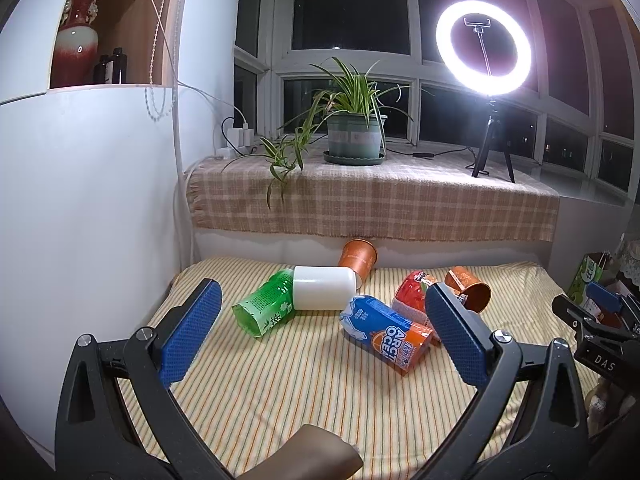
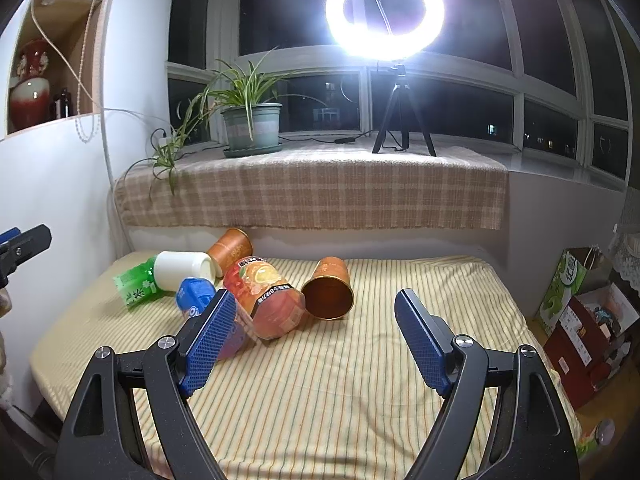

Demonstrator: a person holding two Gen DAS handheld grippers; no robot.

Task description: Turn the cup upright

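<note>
Several cups lie on their sides on the striped cloth (image 1: 312, 392): a green one (image 1: 266, 307), a white one (image 1: 325, 288), a blue-and-orange one (image 1: 386, 330), a red one (image 1: 412, 294) and two copper ones (image 1: 358, 258) (image 1: 468, 286). In the right wrist view the nearer copper cup (image 2: 329, 289) points its open mouth toward me, beside the red cup (image 2: 266, 298). My left gripper (image 1: 320, 332) is open and empty, short of the cups. My right gripper (image 2: 316, 342) is open and empty, just short of the copper cup.
A plaid-covered windowsill (image 1: 372, 200) behind the bed holds a potted plant (image 1: 354, 136) and a lit ring light on a tripod (image 1: 484, 46). A white cabinet (image 1: 80, 200) stands at left. Boxes and a green bag (image 2: 576, 308) sit on the floor at right.
</note>
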